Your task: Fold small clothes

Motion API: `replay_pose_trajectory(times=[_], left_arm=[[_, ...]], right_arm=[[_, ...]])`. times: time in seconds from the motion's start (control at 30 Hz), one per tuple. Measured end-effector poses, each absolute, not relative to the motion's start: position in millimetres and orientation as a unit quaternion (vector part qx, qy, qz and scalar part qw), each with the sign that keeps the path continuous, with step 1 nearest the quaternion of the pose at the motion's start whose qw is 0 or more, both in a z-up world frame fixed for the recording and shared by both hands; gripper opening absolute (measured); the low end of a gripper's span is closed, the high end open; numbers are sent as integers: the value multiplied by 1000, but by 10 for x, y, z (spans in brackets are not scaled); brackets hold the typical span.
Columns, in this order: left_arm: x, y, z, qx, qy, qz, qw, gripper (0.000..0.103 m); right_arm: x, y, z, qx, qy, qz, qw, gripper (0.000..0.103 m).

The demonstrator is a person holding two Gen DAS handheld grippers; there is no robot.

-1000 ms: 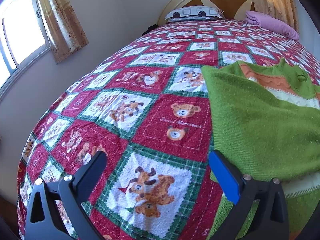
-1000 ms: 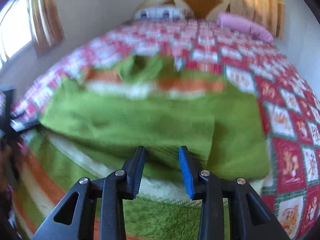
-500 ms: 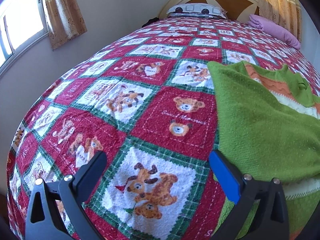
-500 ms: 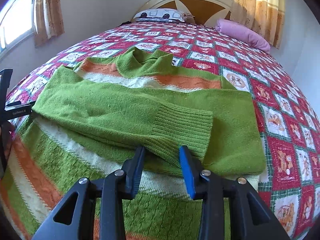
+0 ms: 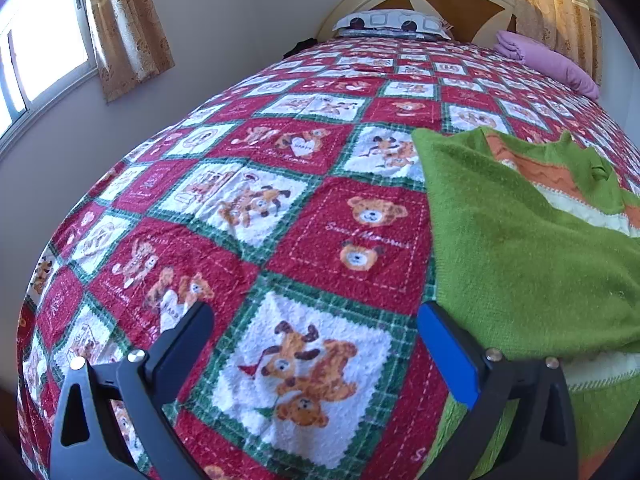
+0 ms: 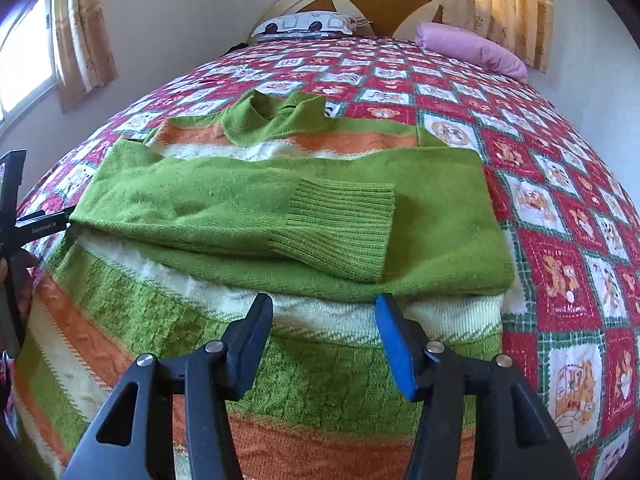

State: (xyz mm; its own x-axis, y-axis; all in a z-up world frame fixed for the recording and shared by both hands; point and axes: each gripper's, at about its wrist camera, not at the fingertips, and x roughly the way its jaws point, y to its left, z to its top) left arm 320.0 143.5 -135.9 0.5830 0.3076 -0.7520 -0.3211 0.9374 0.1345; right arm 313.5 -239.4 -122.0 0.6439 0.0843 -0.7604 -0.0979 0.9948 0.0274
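Midway: both sleeves [image 6: 340, 220] folded across the striped sweater [image 6: 168, 320], body fold still due, left gripper [image 5: 316, 336] and right gripper [image 6: 324, 312] gaping empty.

Left gripper [image 5: 316, 334] has its jaws spread wide over bare quilt [image 5: 224, 208], so there's open bedspread from about 9 to 1 o'clock, all the way up to the patterned pillow [image 5: 390, 24] at 12. The green sweater [image 5: 520, 248] blocks its 2 to 4 o'clock side, folded sleeve edge just beside the blue finger. Right gripper [image 6: 324, 316], jaws apart, sits right over the sweater [image 6: 280, 216] with the stacked sleeves at 12; clear quilt [image 6: 568, 200] only opens at 2 to 3 o'clock.
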Motion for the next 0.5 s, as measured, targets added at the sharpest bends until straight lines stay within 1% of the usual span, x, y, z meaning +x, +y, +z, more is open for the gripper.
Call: replay_pose_trajectory(times=[0.2, 0.5], left_arm=[[3023, 1432, -1275, -21, 417, 156, 895, 103], [2577, 1207, -1082, -5, 401, 103, 910, 103]], right_arm=[[2997, -2431, -1153, -6, 416, 50, 908, 55], [2675, -2502, -989, 4, 412, 56, 910, 55]])
